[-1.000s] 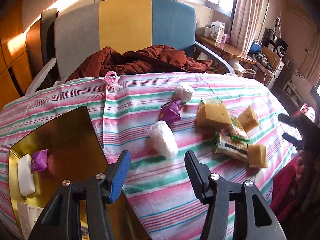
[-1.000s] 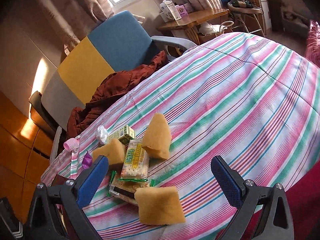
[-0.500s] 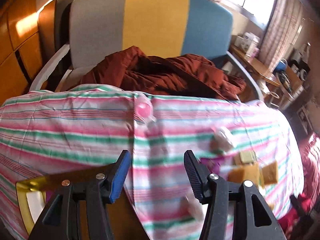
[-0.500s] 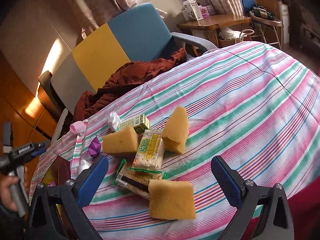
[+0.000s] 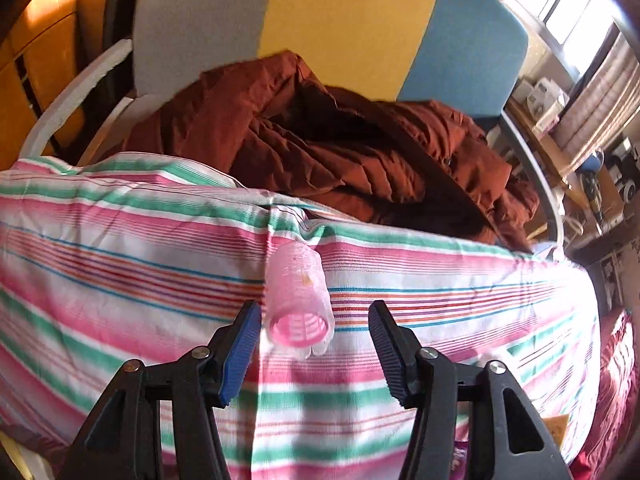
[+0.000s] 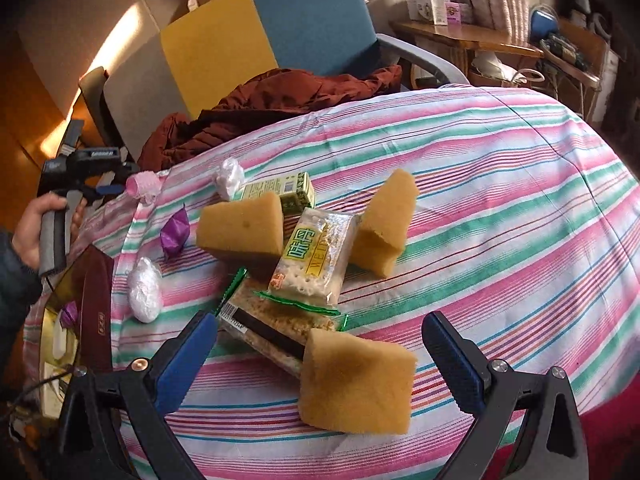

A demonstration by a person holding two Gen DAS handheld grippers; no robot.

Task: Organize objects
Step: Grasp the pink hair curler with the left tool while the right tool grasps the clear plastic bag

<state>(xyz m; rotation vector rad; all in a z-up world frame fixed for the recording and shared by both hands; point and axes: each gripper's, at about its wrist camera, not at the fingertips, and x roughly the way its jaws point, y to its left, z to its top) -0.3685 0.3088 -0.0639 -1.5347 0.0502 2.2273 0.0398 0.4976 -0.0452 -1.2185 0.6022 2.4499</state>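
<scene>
One pink hair roller point(image 5: 298, 304) lies near the far edge of the striped cloth point(image 5: 120, 248), between the closing fingers of the left gripper point(image 5: 314, 328), whose pads do not yet press on it. It is light and round, so a lopsided pinch could roll it over the edge toward the brown jacket point(image 5: 340, 140). Meanwhile the right gripper point(image 6: 320, 344) hangs released and empty above a sponge point(image 6: 356, 384) and cracker packet point(image 6: 316, 256); lowering carelessly could scatter that pile.

The cracker packet point(image 6: 312, 256) reads "WEIDA" beside large Chinese characters.
</scene>
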